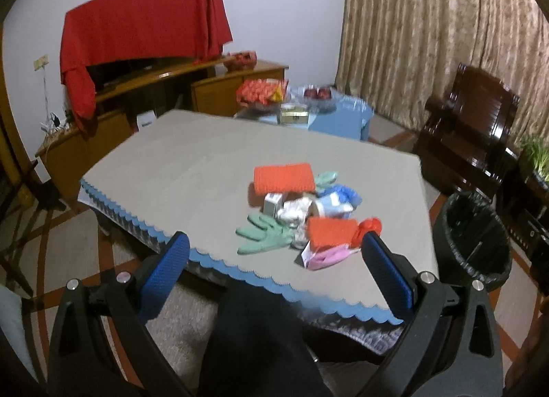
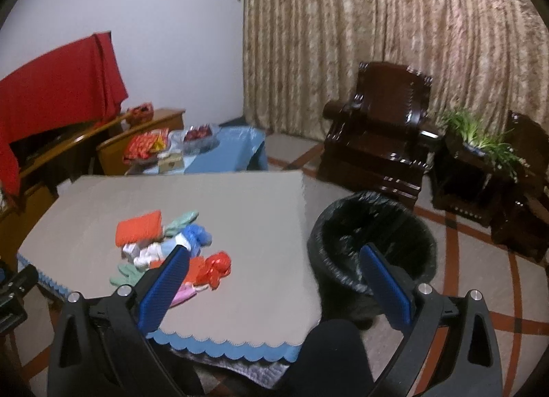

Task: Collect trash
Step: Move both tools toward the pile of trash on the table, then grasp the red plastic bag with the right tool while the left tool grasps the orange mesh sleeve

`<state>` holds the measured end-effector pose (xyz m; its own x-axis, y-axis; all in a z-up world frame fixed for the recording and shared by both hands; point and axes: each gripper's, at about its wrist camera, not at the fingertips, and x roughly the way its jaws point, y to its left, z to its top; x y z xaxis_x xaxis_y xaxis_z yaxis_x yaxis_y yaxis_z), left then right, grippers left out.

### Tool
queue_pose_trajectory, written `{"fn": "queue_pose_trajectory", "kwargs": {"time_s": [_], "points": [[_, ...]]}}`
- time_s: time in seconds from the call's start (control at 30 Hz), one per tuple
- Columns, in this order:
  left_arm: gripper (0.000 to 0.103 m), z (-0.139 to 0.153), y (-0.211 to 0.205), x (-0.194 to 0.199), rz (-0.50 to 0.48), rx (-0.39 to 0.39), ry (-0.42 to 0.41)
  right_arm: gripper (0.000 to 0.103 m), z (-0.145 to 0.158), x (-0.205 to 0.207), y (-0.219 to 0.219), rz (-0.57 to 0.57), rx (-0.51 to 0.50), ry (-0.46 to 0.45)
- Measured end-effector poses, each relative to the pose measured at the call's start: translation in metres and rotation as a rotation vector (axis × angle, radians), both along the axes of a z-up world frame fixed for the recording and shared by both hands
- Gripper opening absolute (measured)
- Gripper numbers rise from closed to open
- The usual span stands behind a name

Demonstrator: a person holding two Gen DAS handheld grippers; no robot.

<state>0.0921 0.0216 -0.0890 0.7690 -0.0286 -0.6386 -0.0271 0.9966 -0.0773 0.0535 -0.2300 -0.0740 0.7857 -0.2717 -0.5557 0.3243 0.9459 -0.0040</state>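
A heap of trash lies on the grey tablecloth: an orange pack, a green glove, crumpled white paper, a blue bag, a second orange pack, a red bag and a pink wrapper. The same heap shows in the right wrist view, with the orange pack and red bag. A black-lined bin stands on the floor right of the table. My left gripper is open before the heap. My right gripper is open, above the table's right edge.
A dark wooden armchair and a potted plant stand by the curtain. A low blue table with snacks sits behind the main table. A wooden cabinet with a red cloth lines the left wall. A person's dark trouser leg is below.
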Motion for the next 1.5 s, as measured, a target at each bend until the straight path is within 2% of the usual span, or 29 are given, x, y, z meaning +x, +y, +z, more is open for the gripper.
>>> {"fn": "queue_pose_trajectory", "kwargs": {"time_s": [0.27, 0.47, 0.73, 0.97, 1.17, 1.5], "points": [[0.097, -0.04, 0.001, 0.041, -0.003, 0.008, 0.098, 0.097, -0.05, 0.05, 0.011, 0.058, 0.031, 0.122], [0.097, -0.069, -0.001, 0.066, -0.003, 0.018, 0.135, 0.097, -0.069, 0.076, 0.016, 0.083, 0.043, 0.161], [0.097, -0.093, -0.005, 0.093, -0.01, 0.004, 0.145, 0.087, -0.101, 0.114, 0.024, 0.127, 0.055, 0.195], [0.097, -0.115, -0.011, 0.12, -0.029, -0.005, 0.145, 0.071, -0.136, 0.144, 0.022, 0.155, 0.075, 0.212], [0.097, -0.136, -0.023, 0.142, -0.033, 0.031, 0.116, 0.068, -0.169, 0.174, 0.013, 0.165, 0.107, 0.235], [0.097, -0.182, -0.051, 0.184, -0.131, 0.012, 0.196, 0.063, -0.205, 0.218, 0.014, 0.202, 0.131, 0.289]]}}
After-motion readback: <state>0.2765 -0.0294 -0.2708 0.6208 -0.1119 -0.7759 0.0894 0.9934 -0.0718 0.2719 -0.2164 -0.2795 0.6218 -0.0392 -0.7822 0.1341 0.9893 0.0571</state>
